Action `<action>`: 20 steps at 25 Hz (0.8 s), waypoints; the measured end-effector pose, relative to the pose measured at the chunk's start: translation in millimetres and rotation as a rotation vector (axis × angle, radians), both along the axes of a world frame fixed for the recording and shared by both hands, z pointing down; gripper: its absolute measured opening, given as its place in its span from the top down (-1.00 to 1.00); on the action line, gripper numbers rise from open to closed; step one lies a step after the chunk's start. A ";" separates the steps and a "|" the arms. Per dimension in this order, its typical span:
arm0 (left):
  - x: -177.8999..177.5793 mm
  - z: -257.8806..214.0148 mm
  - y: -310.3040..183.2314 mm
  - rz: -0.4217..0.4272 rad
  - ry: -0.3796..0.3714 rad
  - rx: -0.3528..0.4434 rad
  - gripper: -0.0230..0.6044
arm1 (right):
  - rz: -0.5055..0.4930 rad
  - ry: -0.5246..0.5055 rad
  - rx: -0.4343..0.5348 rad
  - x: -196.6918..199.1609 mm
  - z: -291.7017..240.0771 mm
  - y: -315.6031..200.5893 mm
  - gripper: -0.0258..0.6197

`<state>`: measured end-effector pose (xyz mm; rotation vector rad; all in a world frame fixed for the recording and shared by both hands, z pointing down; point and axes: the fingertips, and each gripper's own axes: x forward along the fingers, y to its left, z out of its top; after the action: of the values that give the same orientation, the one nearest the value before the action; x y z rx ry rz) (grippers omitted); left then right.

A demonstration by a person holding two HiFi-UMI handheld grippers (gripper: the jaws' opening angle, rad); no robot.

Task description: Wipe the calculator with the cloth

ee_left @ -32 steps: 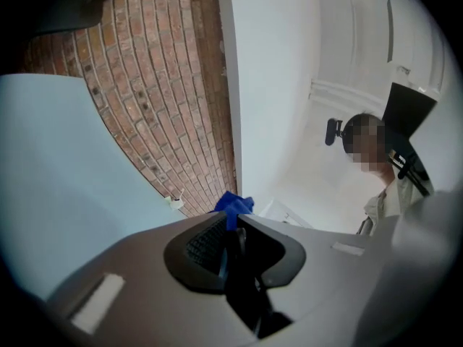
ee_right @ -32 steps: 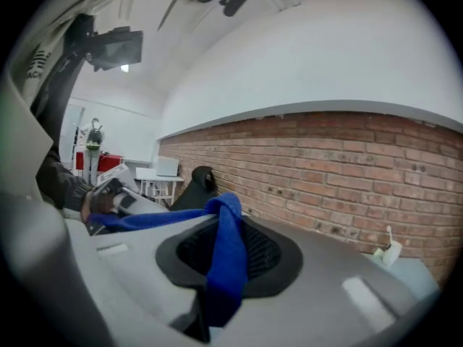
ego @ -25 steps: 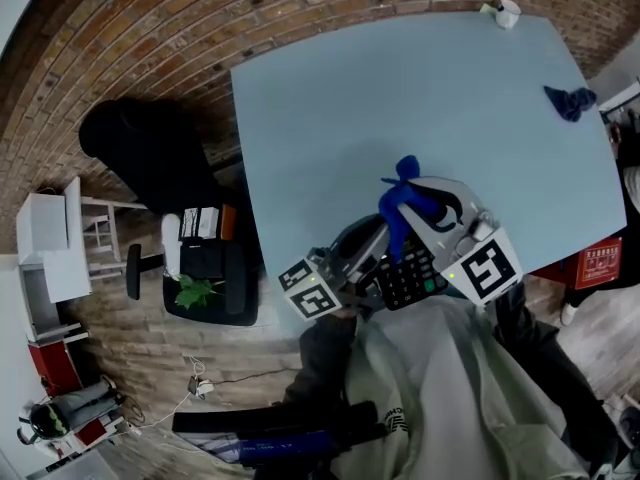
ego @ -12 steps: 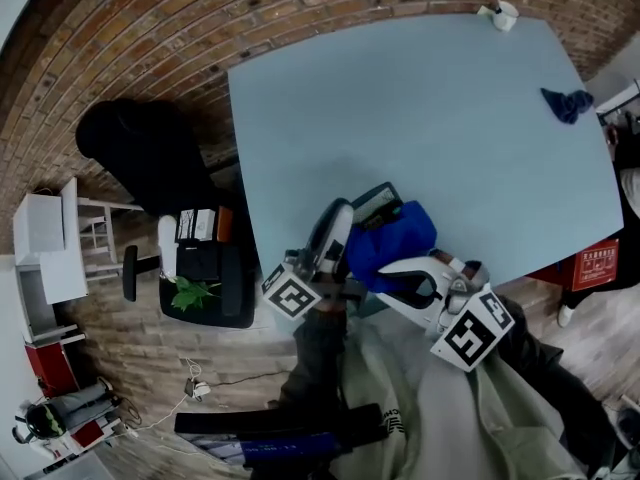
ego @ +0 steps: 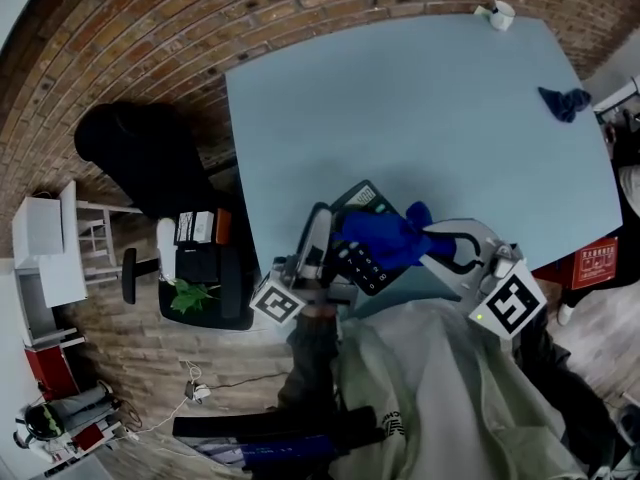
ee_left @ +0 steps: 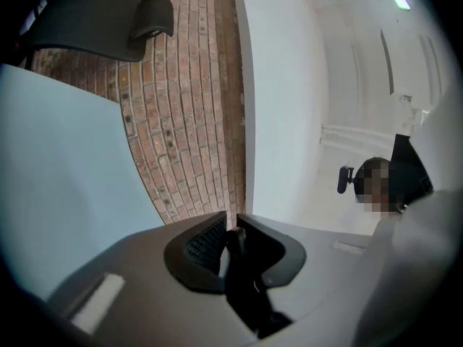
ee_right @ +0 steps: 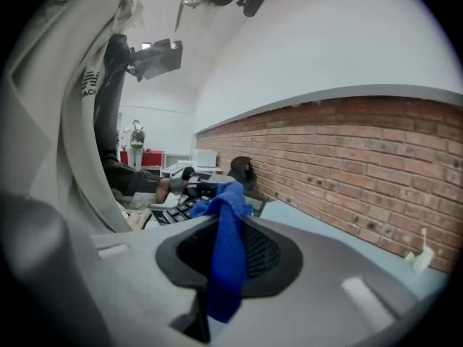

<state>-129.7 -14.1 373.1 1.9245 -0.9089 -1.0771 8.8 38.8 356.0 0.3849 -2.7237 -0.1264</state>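
Calculator and cloth gripped above the surface's near edge

The calculator is pinched edge-on between the left gripper's fingers. The blue cloth is clamped between the right gripper's fingers and laid against the calculator's face.

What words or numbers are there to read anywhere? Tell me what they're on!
Nothing here can be read for sure.
Calculator keys: marks too small to read.
Red sign at the right edge: white print, too small to read.
Left cube and right cube: black-and-white square patterns, not words.
Sleeve: dark print, too blurred to read.
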 end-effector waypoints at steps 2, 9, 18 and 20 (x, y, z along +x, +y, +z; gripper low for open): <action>-1.3 1.5 -2.0 -0.024 -0.020 -0.005 0.80 | -0.054 0.018 -0.043 -13.7 2.4 22.7 0.69; -0.4 -1.5 -10.1 -0.054 0.103 -0.021 0.80 | -0.282 0.023 -0.024 -64.8 6.0 93.4 0.69; -14.9 -7.2 -6.2 -0.071 0.159 0.000 0.78 | 0.192 -0.108 -0.063 21.7 -2.9 -12.9 0.69; -15.9 -5.9 -5.3 -0.086 0.158 -0.003 0.78 | 0.169 -0.141 -0.088 15.6 -5.0 -0.3 0.69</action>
<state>-145.7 -19.5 367.2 1.7839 -0.9107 -1.2580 24.4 38.5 351.0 0.6177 -2.8066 0.0684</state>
